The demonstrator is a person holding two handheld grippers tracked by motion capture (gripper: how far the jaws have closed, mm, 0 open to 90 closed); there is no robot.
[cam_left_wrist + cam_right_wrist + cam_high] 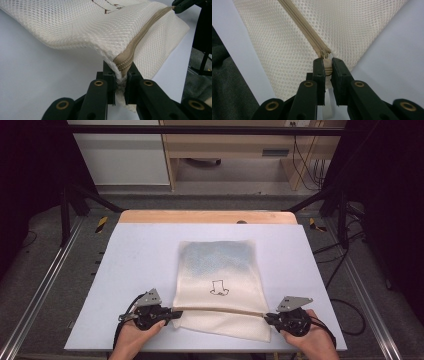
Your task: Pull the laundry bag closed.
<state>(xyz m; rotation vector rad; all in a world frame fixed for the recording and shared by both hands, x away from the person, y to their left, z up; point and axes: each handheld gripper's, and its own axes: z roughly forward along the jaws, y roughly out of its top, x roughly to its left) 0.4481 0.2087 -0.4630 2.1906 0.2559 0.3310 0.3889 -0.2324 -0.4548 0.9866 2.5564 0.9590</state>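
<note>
A cream mesh laundry bag lies flat in the middle of a pale bench, its zipper running across the near end. The left gripper is clamped on the bag's corner at one end of the zipper, apparently to anchor the fabric. The right gripper pinches the zipper pull at the other end, seemingly ready to draw it along.
</note>
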